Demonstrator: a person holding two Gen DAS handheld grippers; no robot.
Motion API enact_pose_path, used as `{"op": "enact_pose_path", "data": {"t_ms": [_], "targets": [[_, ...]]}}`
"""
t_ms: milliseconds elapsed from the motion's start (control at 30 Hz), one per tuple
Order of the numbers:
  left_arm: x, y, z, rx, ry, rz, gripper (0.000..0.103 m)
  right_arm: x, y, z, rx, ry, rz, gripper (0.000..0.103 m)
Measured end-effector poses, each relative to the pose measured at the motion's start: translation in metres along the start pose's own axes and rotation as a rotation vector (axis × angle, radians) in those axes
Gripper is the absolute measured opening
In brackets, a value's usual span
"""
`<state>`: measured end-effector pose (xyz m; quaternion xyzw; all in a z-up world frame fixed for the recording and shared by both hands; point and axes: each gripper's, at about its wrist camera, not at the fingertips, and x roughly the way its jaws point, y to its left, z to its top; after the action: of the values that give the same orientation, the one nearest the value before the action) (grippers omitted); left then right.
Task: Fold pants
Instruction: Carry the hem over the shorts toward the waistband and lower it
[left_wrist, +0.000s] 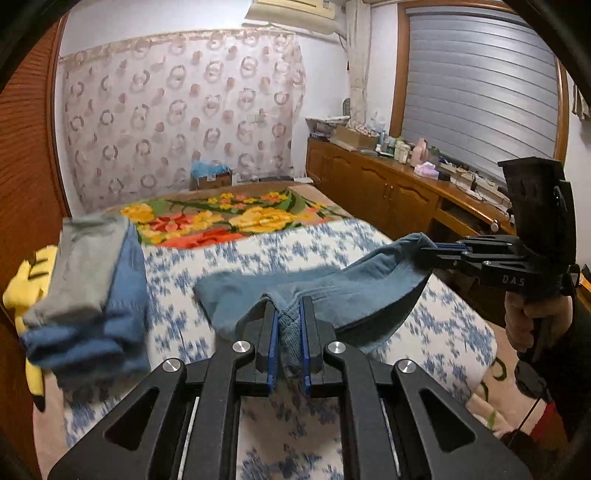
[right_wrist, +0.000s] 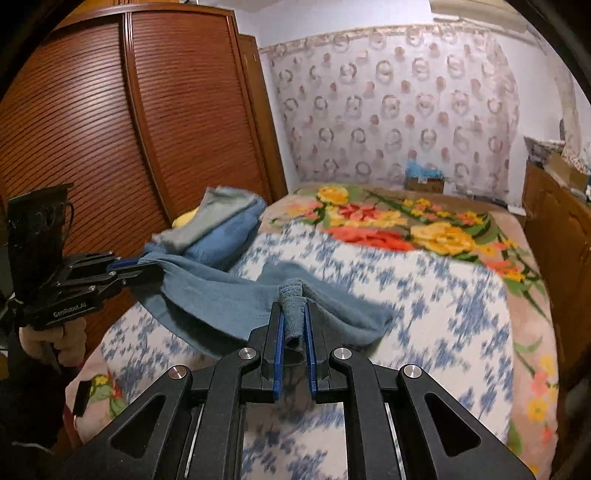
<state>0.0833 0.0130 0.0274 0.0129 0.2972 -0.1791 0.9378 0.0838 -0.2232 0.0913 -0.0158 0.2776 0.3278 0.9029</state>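
Observation:
Light blue pants (left_wrist: 332, 291) hang stretched between my two grippers, above the blue-and-white bedspread (left_wrist: 229, 258). My left gripper (left_wrist: 290, 310) is shut on one end of the pants, with cloth bunched between its blue pads. My right gripper (left_wrist: 428, 253) is shut on the other end, at the right of the left wrist view. In the right wrist view the right gripper (right_wrist: 293, 314) pinches a bunched fold of the pants (right_wrist: 229, 295), and the left gripper (right_wrist: 147, 267) holds the far end at the left. The middle of the pants sags toward the bed.
A stack of folded clothes, grey on blue (left_wrist: 88, 280), lies at the bed's left side over a yellow item (left_wrist: 22, 280). A floral blanket (left_wrist: 221, 218) covers the far bed. A wooden wardrobe (right_wrist: 129, 110) stands left; a cluttered wooden cabinet (left_wrist: 388, 184) runs along the right.

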Motion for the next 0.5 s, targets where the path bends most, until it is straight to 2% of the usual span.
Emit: {"op": "enact_pose_path", "data": {"t_ms": [267, 500], "targets": [[0.000, -0.009, -0.041, -0.038, 0.053, -0.023, 0.011, 0.002, 0.005, -0.035, 0.030, 0.052, 0.012, 0.010], [-0.006, -0.017, -0.058, -0.037, 0.066, -0.017, 0.011, -0.004, 0.008, -0.042, 0.057, 0.048, 0.018, 0.010]]}}
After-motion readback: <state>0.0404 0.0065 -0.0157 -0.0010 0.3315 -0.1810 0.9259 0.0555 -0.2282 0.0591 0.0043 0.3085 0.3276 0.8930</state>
